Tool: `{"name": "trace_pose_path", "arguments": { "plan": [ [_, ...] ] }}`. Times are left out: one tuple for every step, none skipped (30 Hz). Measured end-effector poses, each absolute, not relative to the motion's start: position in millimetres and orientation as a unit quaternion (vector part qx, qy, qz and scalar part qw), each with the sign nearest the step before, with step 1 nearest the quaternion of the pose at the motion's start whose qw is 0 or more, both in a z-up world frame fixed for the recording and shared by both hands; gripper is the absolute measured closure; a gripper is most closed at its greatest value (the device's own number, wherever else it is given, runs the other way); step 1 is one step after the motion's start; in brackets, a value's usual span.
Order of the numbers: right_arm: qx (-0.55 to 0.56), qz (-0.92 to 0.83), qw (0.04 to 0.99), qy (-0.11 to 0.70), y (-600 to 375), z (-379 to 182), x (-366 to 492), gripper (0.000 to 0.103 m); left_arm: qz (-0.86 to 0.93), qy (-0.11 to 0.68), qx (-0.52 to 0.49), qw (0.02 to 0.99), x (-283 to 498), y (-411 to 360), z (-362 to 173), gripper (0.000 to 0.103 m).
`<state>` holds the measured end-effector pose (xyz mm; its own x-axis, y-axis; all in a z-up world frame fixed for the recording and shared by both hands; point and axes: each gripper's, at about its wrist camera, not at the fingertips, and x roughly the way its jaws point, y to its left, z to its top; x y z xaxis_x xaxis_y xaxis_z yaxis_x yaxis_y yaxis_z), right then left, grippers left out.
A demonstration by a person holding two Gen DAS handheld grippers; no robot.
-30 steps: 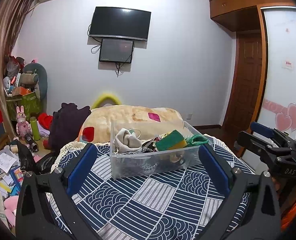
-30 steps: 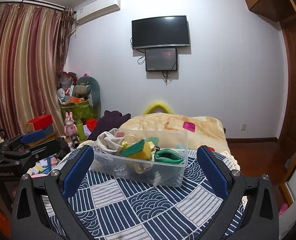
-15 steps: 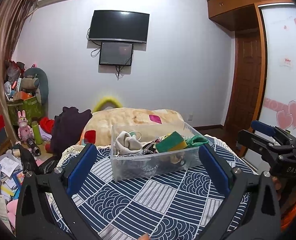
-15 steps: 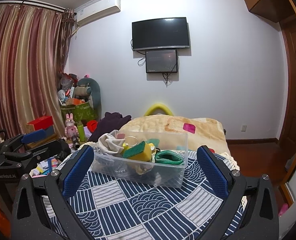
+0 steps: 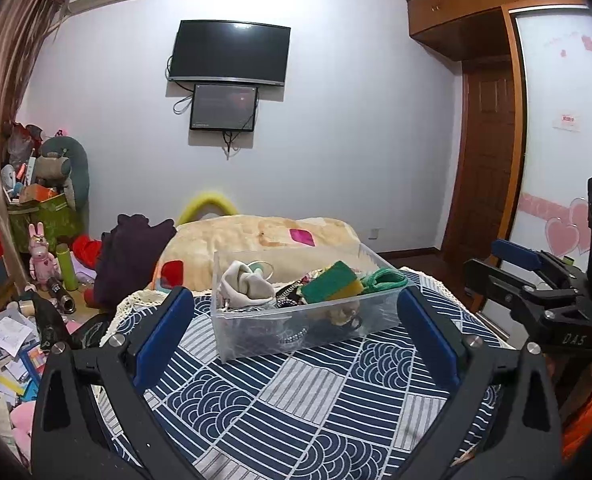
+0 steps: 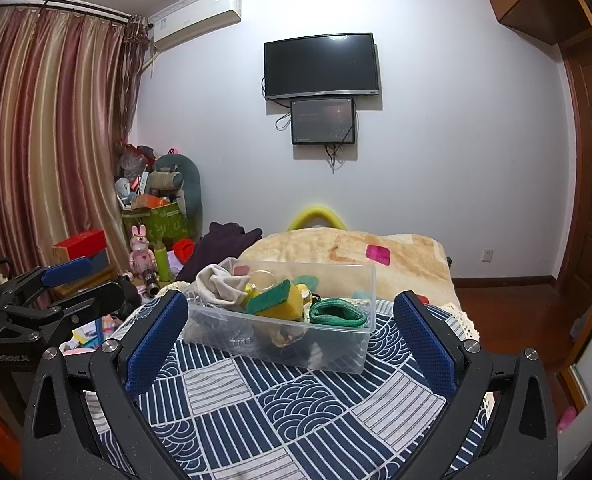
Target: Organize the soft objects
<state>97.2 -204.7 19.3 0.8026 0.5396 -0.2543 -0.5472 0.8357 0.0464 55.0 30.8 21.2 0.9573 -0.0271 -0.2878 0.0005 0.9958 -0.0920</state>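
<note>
Both claws spread, empty: left gripper, right gripper. Sponge dead ahead in clear bin, light, squashy; pinch its sides.

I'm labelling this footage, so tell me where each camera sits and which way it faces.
Left wrist: on the left gripper, facing the clear plastic bin of soft things on the blue patterned cloth; its open blue-padded fingers show, the right gripper at right.
Right wrist: on the right gripper, facing the same bin; the left gripper at left.
Shared: bin, cloth, wall television.
</note>
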Motion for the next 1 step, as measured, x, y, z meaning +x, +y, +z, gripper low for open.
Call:
{"name": "trace_pose_path", "arguments": {
  "plan": [
    [-0.014, 0.286, 0.949, 0.129, -204.7, 19.2, 97.1, 0.0, -0.008, 0.146, -0.045, 0.988, 54.9, 30.7, 21.4, 0.0]
  ]
}}
